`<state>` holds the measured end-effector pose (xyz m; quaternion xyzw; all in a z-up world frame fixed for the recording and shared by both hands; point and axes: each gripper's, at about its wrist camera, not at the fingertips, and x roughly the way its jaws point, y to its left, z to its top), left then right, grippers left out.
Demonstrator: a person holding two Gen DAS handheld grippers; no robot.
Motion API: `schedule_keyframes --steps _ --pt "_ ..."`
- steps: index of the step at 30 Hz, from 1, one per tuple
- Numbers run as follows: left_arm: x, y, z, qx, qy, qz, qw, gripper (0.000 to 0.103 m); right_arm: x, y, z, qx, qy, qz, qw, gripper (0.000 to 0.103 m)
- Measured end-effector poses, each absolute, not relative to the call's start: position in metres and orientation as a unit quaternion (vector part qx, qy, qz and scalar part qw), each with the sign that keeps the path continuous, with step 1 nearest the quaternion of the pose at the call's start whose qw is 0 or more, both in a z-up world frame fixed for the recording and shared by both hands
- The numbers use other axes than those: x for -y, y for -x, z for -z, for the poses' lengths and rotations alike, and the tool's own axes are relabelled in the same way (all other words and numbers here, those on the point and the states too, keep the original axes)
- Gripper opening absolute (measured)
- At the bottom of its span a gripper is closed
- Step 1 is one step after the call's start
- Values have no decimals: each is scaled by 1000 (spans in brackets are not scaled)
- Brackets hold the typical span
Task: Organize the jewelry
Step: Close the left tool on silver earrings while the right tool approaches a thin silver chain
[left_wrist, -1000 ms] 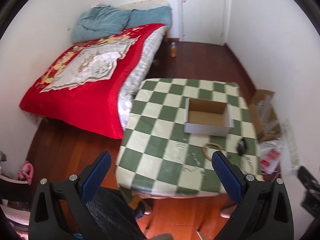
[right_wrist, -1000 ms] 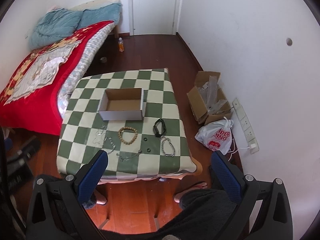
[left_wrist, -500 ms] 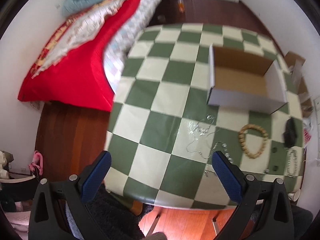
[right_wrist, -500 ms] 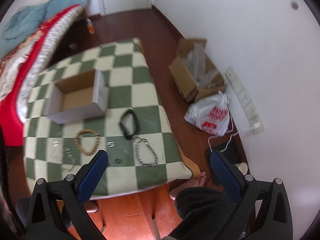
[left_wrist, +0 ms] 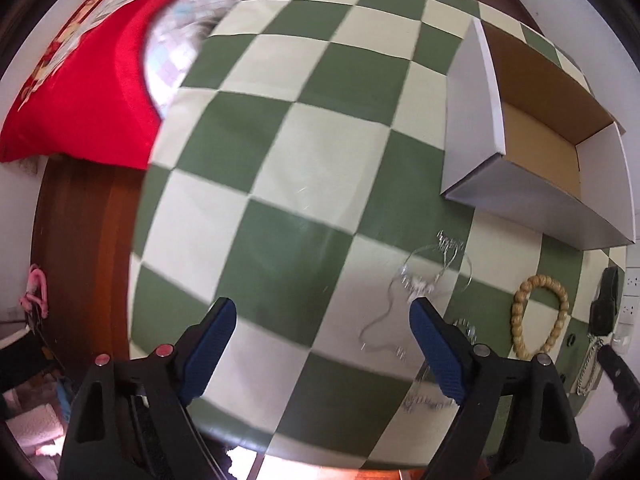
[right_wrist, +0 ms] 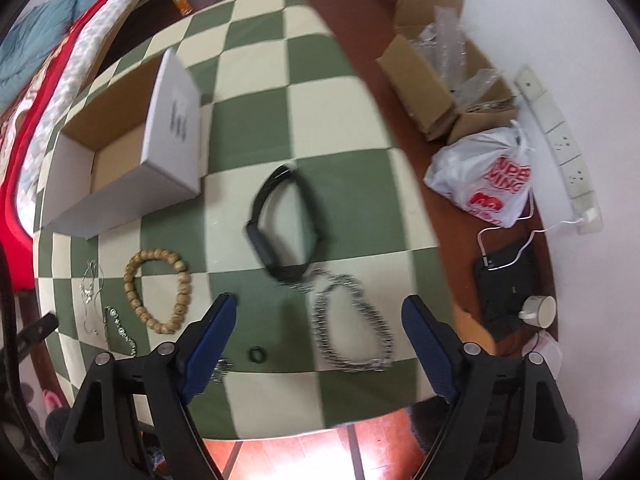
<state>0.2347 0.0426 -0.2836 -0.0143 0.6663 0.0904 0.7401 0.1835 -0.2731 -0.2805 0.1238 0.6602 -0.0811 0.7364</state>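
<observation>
Your green-and-cream checkered tabletop [right_wrist: 256, 128] carries an open white cardboard box [right_wrist: 172, 152]. In front of it lie a wooden bead bracelet [right_wrist: 158, 292], black band [right_wrist: 284, 220] and silver chain bracelet [right_wrist: 352, 332]. Your left tongs [left_wrist: 322, 344] and right tongs [right_wrist: 318, 336] hover wide, empty.

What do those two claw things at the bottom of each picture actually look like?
Both look the same. The left gripper and right gripper each have a black plastic frame with triangular cut-outs, small round silver and red fasteners, and two blue, finely textured fingers that taper toward the tips. No cables or sleeves show.
</observation>
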Motion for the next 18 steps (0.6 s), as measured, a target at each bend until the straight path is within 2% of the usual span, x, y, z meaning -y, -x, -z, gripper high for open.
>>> schedule_keyframes --steps 3,5,9,11,12,13,14,15,18 --pt "-31 -247 297 -673 2 -77 735 86 260 -186 288 -665 -130 73 732 79" --pt "-25 -254 305 -678 -10 -70 732 78 252 -186 292 -668 -136 67 729 76" --pt "-16 -259 305 -667 -25 -49 743 74 236 -188 297 -670 -138 61 727 73" --pt "-14 -255 300 -658 -17 -28 752 54 227 -191 301 -670 -137 59 727 73" --pt "-13 -253 298 -654 -13 -15 756 48 225 -192 302 -671 -137 57 726 73" --pt "-11 -251 296 -650 -18 -10 760 31 221 -194 303 -671 -138 56 726 72" --pt "-9 -251 295 -648 -24 -7 761 4 219 -195 304 -672 -138 56 726 72" --pt "-8 -250 294 -652 -27 -5 758 0 216 -196 305 -672 -139 54 725 72" --pt "-10 -250 290 -656 -21 -4 755 0 207 -198 307 -674 -137 54 724 72"
